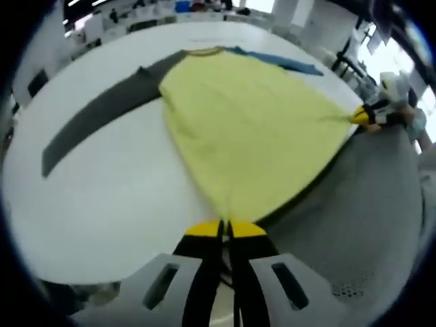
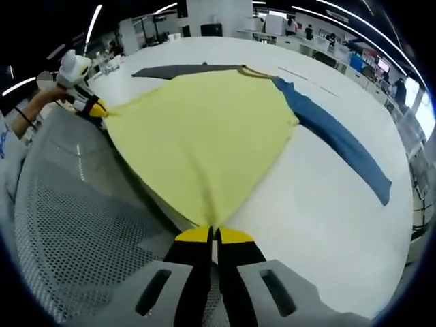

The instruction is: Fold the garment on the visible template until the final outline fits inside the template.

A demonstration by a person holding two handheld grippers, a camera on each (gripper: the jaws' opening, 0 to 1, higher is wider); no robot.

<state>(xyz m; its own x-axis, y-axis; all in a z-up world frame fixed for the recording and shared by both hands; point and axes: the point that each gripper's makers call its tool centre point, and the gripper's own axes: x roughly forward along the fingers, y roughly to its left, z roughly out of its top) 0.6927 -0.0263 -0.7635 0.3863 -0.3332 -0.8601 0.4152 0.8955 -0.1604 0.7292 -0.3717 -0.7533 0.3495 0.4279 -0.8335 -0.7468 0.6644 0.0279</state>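
A shirt with a yellow body (image 1: pixel 252 129) lies spread on the white table (image 1: pixel 116 197), neck end far from me. Its dark grey sleeve (image 1: pixel 102 116) stretches to the left and its blue sleeve (image 1: pixel 286 61) lies at the far right. My left gripper (image 1: pixel 225 228) is shut on one corner of the yellow hem. In the right gripper view, my right gripper (image 2: pixel 214 235) is shut on the other hem corner of the yellow body (image 2: pixel 204 129). The hem is pulled taut between them. Each gripper appears in the other's view: right gripper (image 1: pixel 361 117), left gripper (image 2: pixel 99 109).
The blue sleeve (image 2: pixel 340 143) runs towards the table's right edge, and the grey sleeve (image 2: pixel 177 70) lies at the far side. A grey mesh surface (image 2: pixel 75 225) fills the space near the table's front edge. A hand (image 2: pixel 41 102) holds the left gripper. Desks and lights stand behind.
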